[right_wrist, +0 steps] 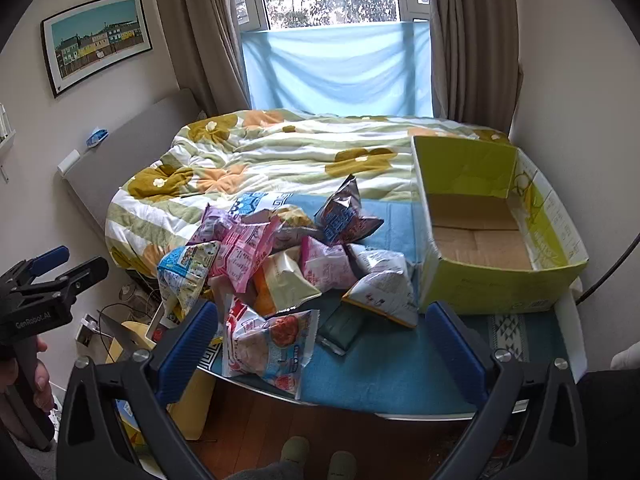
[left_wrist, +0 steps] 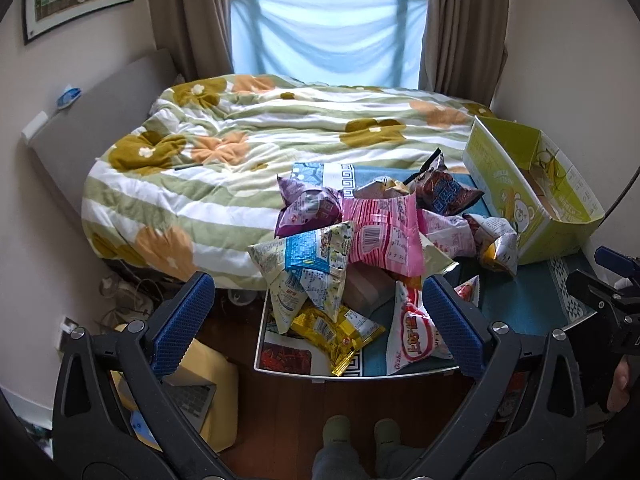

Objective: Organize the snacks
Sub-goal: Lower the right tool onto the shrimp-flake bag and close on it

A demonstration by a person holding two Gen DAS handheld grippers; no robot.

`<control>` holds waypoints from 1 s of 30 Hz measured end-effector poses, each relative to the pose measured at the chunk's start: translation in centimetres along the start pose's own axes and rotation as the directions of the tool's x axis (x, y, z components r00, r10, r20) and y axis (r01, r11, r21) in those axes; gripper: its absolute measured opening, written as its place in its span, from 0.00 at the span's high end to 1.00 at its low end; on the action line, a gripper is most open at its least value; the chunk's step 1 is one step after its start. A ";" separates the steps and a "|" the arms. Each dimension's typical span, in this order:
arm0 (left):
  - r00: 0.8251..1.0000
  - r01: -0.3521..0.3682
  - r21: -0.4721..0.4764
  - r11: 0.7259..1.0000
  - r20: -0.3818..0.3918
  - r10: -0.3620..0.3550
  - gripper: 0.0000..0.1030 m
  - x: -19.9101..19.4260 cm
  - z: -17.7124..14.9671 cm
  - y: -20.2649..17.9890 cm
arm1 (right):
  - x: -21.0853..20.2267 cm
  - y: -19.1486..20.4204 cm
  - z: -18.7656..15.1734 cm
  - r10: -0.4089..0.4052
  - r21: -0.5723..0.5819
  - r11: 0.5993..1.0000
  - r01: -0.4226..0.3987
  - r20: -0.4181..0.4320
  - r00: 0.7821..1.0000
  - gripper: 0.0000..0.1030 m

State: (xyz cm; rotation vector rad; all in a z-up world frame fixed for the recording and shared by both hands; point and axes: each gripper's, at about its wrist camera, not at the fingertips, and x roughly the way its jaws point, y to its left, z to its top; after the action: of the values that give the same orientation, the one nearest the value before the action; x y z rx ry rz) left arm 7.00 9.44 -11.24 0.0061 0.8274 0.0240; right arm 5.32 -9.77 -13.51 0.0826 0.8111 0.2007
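Observation:
A heap of snack bags lies on a blue mat [right_wrist: 392,368] at the foot of the bed. It includes a pink bag [left_wrist: 384,232], a purple bag [left_wrist: 310,210], a white-and-blue bag [left_wrist: 308,264], a yellow bag [left_wrist: 336,332] and a dark bag [right_wrist: 344,216]. An open yellow-green cardboard box [right_wrist: 492,284] stands empty to the right of the heap; it also shows in the left wrist view [left_wrist: 536,216]. My left gripper [left_wrist: 316,320] is open and empty, held in front of the heap. My right gripper [right_wrist: 320,344] is open and empty, above the mat's near edge.
A bed with a floral striped quilt [left_wrist: 240,152] lies behind the heap. A window with a blue cloth [right_wrist: 340,68] and curtains is at the back. A laptop on a yellow stand [left_wrist: 192,396], cables and wooden floor [left_wrist: 280,412] are below left. My feet [left_wrist: 360,432] show at the bottom.

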 end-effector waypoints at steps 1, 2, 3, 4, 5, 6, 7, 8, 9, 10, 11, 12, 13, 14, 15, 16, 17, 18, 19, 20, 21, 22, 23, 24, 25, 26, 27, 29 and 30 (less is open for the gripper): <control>1.000 0.014 0.004 1.000 -0.014 -0.014 0.00 1.1 0.0 0.5 | 0.9 0.4 -0.4 0.009 0.013 1.000 -0.008 -0.019 1.000 0.00; 0.999 0.026 0.007 1.000 -0.028 -0.025 0.00 2.3 0.0 0.7 | 1.8 0.7 -0.8 0.022 0.030 0.999 -0.021 -0.033 0.999 0.00; 0.998 0.038 0.011 0.999 -0.042 -0.037 0.00 3.3 0.0 0.9 | 2.7 1.1 -1.2 0.036 0.048 0.998 -0.034 -0.048 0.998 0.00; 0.997 0.045 0.014 0.999 -0.055 -0.044 0.00 4.4 0.0 1.2 | 3.8 1.3 -1.6 0.049 0.065 0.997 -0.045 -0.068 0.996 0.00; 0.997 0.048 0.016 0.999 -0.069 -0.046 0.00 5.5 0.0 1.5 | 4.7 1.6 -2.0 0.062 0.080 0.995 -0.056 -0.084 0.995 0.00; 0.995 0.053 0.016 0.998 -0.083 -0.052 0.00 6.5 0.0 1.8 | 5.8 1.9 -2.3 0.071 0.091 0.994 -0.061 -0.101 0.992 0.00; 0.994 0.061 0.011 0.998 -0.094 -0.060 0.00 7.5 0.1 2.2 | 6.9 2.2 -2.7 0.073 0.096 0.993 -0.061 -0.118 0.990 0.00; 0.992 0.071 0.004 0.997 -0.108 -0.070 0.00 8.5 0.0 2.5 | 7.9 2.5 -3.0 0.077 0.101 0.993 -0.063 -0.134 0.988 0.00; 0.989 0.084 -0.006 0.996 -0.122 -0.084 0.00 9.5 0.1 2.9 | 8.9 2.7 -3.4 0.086 0.106 0.992 -0.071 -0.146 0.986 0.00; 0.986 0.095 -0.014 0.995 -0.134 -0.096 0.00 10.5 0.1 3.2 | 9.9 2.9 -3.7 0.097 0.115 0.990 -0.079 -0.159 0.982 0.00; 0.984 0.103 -0.020 0.994 -0.147 -0.105 0.00 11.4 0.1 3.4 | 10.8 3.0 -4.1 0.107 0.125 0.988 -0.085 -0.174 0.979 0.00; 0.981 0.111 -0.024 0.994 -0.159 -0.113 0.00 12.3 0.1 3.5 | 11.8 3.0 -4.4 0.117 0.139 0.986 -0.091 -0.189 0.975 0.00; 0.978 0.118 -0.025 0.993 -0.171 -0.120 0.00 13.1 0.1 3.7 | 12.6 3.0 -4.7 0.126 0.153 0.984 -0.096 -0.200 0.972 0.00; 0.975 0.125 -0.026 0.992 -0.181 -0.127 0.00 13.9 0.0 3.7 | 13.4 3.1 -5.0 0.135 0.166 0.981 -0.100 -0.210 0.968 0.00; 0.972 0.133 -0.027 0.991 -0.192 -0.135 0.00 14.6 0.0 3.8 | 14.1 3.0 -5.3 0.139 0.176 0.979 -0.101 -0.217 0.966 0.00; 0.969 0.142 -0.027 0.989 -0.201 -0.145 0.00 15.3 0.0 3.8 | 14.5 3.1 -5.5 0.142 0.184 0.978 -0.101 -0.224 0.964 0.00; 0.966 0.149 -0.026 0.988 -0.210 -0.152 0.00 15.9 0.0 3.8 | 15.1 3.1 -5.6 0.148 0.193 0.976 -0.104 -0.231 0.962 0.00; 0.963 0.153 -0.025 0.988 -0.219 -0.155 0.00 16.6 0.0 3.8 | 15.6 3.0 -5.8 0.158 0.204 0.973 -0.110 -0.236 0.959 0.00; 0.961 0.158 -0.025 0.987 -0.227 -0.160 0.00 17.2 0.1 3.8 | 16.1 3.0 -6.0 0.169 0.212 0.970 -0.118 -0.240 0.956 0.00; 0.958 0.163 -0.027 0.986 -0.235 -0.165 0.00 17.8 0.0 3.8 | 16.5 2.9 -6.1 0.176 0.218 0.968 -0.123 -0.243 0.954 0.00; 0.956 0.166 -0.031 0.986 -0.242 -0.168 0.00 18.3 0.1 3.8 | 16.8 3.0 -6.2 0.178 0.218 0.968 -0.124 -0.246 0.953 0.00; 0.953 0.170 -0.034 0.985 -0.248 -0.173 0.01 18.7 0.0 3.9 | 17.1 3.0 -6.3 0.180 0.216 0.968 -0.127 -0.247 0.952 0.00; 0.951 0.175 -0.034 0.984 -0.252 -0.178 0.04 19.0 -0.1 3.9 | 17.4 3.0 -6.3 0.183 0.214 0.968 -0.130 -0.250 0.951 0.00; 0.949 0.181 -0.033 0.983 -0.257 -0.184 0.06 19.3 -0.1 3.8 | 17.6 3.0 -6.3 0.181 0.212 0.969 -0.128 -0.253 0.951 0.00; 0.946 0.191 -0.034 0.981 -0.260 -0.193 0.07 19.5 -0.2 3.8 | 17.8 2.9 -6.3 0.177 0.210 0.970 -0.124 -0.253 0.951 0.00; 0.945 0.197 -0.035 0.980 -0.260 -0.199 0.08 19.4 -0.2 3.8 | 17.9 2.9 -6.2 0.176 0.210 0.970 -0.124 -0.250 0.952 0.00; 0.944 0.201 -0.035 0.979 -0.259 -0.203 0.09 19.5 -0.2 3.9 | 18.0 2.8 -6.2 0.177 0.211 0.969 -0.125 -0.245 0.953 0.00; 0.943 0.207 -0.035 0.978 -0.259 -0.209 0.18 19.5 -0.2 3.8 | 18.2 2.8 -6.1 0.178 0.212 0.969 -0.127 -0.241 0.954 0.00; 0.942 0.208 -0.035 0.978 -0.261 -0.210 0.21 19.4 -0.3 3.8 | 18.2 2.8 -6.1 0.178 0.212 0.969 -0.127 -0.239 0.955 0.00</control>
State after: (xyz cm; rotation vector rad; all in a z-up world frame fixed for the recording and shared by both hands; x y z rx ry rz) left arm 19.81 13.67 -25.67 -0.0939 1.0907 -0.1759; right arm 12.72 -3.26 -30.22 0.3098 1.0834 0.2826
